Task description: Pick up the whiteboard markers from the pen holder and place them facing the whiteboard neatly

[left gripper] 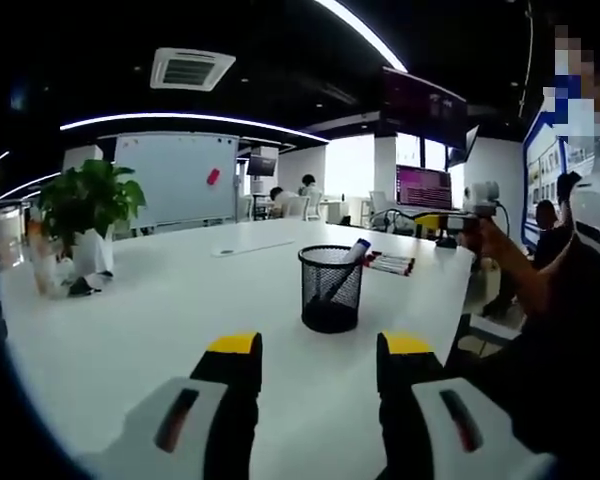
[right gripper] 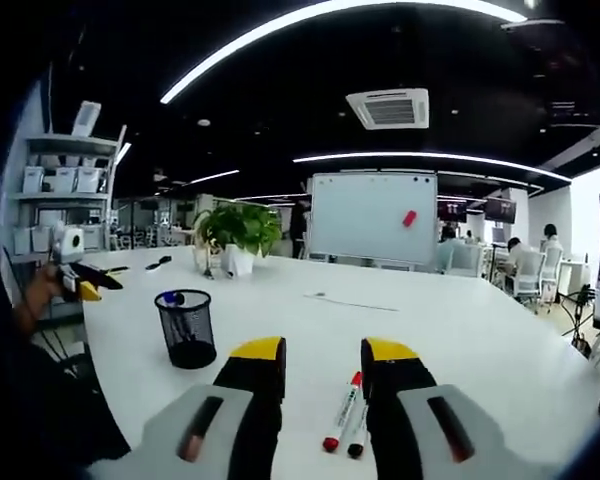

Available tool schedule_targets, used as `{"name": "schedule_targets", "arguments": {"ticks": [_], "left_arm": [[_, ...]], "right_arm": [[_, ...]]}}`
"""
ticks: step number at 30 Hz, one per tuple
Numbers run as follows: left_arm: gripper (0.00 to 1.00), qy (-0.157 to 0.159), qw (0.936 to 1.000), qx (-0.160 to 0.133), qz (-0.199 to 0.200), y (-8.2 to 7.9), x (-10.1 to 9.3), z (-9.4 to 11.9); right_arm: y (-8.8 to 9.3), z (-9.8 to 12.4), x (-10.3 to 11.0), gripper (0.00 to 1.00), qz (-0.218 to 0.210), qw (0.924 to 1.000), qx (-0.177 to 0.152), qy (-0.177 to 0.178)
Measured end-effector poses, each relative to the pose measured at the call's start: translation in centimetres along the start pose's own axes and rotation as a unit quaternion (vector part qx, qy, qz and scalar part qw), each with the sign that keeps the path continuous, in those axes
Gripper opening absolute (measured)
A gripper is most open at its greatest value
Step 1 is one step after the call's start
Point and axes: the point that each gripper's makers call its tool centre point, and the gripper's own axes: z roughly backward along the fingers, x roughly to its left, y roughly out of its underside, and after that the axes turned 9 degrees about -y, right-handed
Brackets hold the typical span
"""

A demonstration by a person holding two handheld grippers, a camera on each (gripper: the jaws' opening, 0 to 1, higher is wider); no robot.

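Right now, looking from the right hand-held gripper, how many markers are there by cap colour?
Red cap, lying on the table: 1
Dark cap, lying beside it: 1
Blue cap, standing in the pen holder: 1
Total: 3 markers; the mesh may hide more in the holder.

My table [right gripper: 460, 330] looks smooth, faintly glossy white. At ten o'clock in the right gripper view, the pen holder [right gripper: 186, 328] is black wire mesh. The markers [right gripper: 342, 410] look like shiny plastic; the whiteboard [right gripper: 372, 217] is smooth and matt.
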Motion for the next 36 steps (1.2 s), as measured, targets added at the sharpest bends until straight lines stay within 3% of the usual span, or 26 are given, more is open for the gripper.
{"name": "schedule_targets", "arguments": {"ticks": [5,12,16,21,26,31,36], "left_arm": [[0.49,-0.003,0.9999,0.005,0.011,0.4,0.3,-0.3],[0.53,-0.003,0.9975,-0.046,0.054,-1.5,0.8,0.0],[0.50,-0.002,0.9970,-0.059,0.050,-1.8,0.8,0.1],[0.50,0.016,0.9977,-0.051,0.042,-1.0,0.4,-0.1],[0.49,0.002,0.9988,-0.034,0.035,-0.4,0.7,-0.2],[0.44,-0.027,0.9983,-0.047,0.022,-1.0,1.5,-0.2],[0.44,-0.014,0.9978,-0.058,0.028,-1.5,1.0,-0.1]], "right_arm": [[0.1,-0.5,1.2,0.33,0.004,0.9999,0.004,-0.016],[0.6,-1.2,1.8,0.33,0.006,0.9995,0.011,-0.028],[0.2,-1.3,2.1,0.33,0.010,0.9994,0.007,-0.032],[0.0,-1.7,2.6,0.33,0.024,0.9990,0.011,-0.035],[-0.5,-1.9,2.5,0.33,0.029,0.9992,0.006,-0.027],[-0.7,-2.2,3.0,0.34,0.018,0.9993,0.002,-0.034],[-1.1,-2.5,4.1,0.37,0.001,0.9981,-0.010,-0.060]]}}
